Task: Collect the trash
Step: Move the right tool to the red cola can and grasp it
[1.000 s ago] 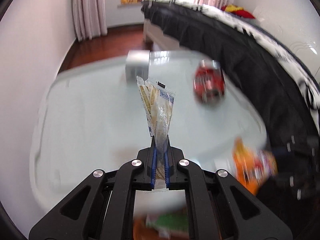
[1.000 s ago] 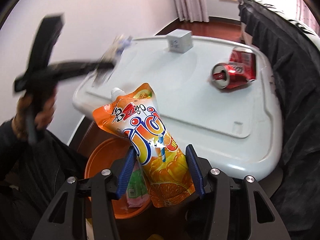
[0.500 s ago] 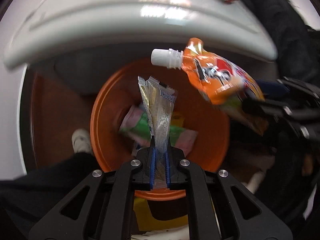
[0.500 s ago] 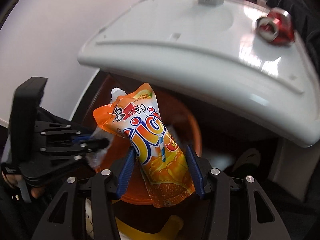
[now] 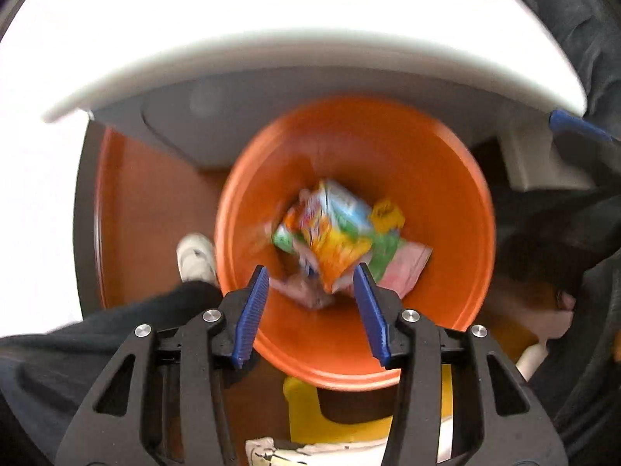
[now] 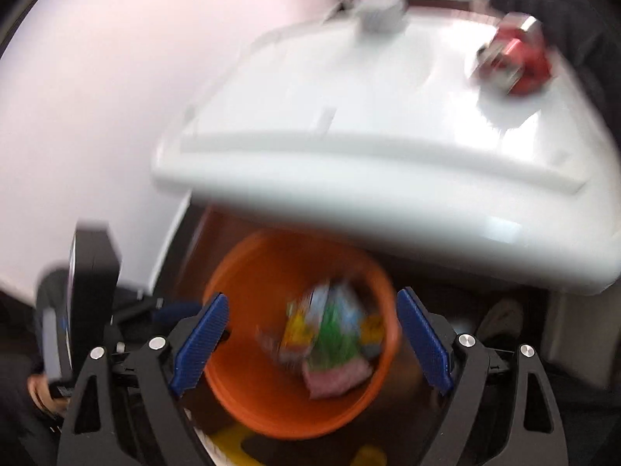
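Below the table's (image 6: 349, 163) near edge, I see both my left gripper (image 5: 310, 310) and right gripper (image 6: 312, 343) with jaws spread, empty, above the orange bin (image 5: 446, 202); blurred wrappers (image 5: 333, 240) lie inside it.

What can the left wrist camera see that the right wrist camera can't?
Only the left view shows a white shoe on the floor beside the bin. Only the right view shows the small grey box on the white table, and the other tool at its left edge. Both share the orange bin of wrappers, the red cans, and open, empty tool fingers.
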Demonstrator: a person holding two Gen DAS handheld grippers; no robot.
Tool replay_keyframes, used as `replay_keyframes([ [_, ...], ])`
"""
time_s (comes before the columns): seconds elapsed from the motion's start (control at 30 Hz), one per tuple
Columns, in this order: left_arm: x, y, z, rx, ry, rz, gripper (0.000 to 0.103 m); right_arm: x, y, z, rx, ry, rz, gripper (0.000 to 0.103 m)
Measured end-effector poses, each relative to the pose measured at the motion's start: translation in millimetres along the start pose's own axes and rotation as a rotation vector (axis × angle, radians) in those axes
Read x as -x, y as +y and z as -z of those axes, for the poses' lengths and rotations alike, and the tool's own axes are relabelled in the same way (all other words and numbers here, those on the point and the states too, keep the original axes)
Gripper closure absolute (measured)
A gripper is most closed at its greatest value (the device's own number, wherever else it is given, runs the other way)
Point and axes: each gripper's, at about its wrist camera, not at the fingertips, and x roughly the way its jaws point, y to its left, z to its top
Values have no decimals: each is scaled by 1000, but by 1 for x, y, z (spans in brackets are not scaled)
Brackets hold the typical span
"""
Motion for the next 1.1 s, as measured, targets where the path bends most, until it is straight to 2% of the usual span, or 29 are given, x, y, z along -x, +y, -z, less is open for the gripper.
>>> replay_keyframes([
  [0.03, 7, -3, -3, -7, -30, -5, 57, 20, -12, -14, -18, -76, 29, 13],
  [0.1, 25, -4, -16, -29, -104, -2, 57, 42, -34, -33, -73, -165, 54, 5],
  [0.17, 41, -2, -31, -44, -168, -6, 56, 60, -72, -57, -154, -248, 86, 5],
  [0.3, 61, 3, -71, -69, -271, -33, 54, 61, -134, -99, -293, -302, 59, 5],
  [0.43, 75, 6, -114, -66, -344, -32, 53, 43, -175, -135, -336, -288, 115, 5],
  [0.5, 79, 8, -126, -59, -365, -21, 53, 39, -184, -151, -306, -292, 163, 5],
  [0.53, 80, 8, -132, -59, -376, -20, 53, 34, -186, -165, -263, -286, 214, 5],
  [0.67, 85, 3, -163, -86, -405, -25, 53, 7, -197, -195, -146, -226, 357, 5],
  [0.73, 86, 2, -173, -99, -426, -32, 53, -7, -206, -203, -128, -211, 400, 5],
  [0.87, 88, 5, -184, -123, -478, -47, 50, -24, -220, -211, -134, -193, 393, 5],
  [0.93, 89, 9, -189, -119, -497, -32, 42, -34, -227, -213, -141, -183, 368, 5],
  [1.1, 93, 19, -206, -104, -540, -16, 39, -45, -235, -214, -161, -166, 338, 5],
])
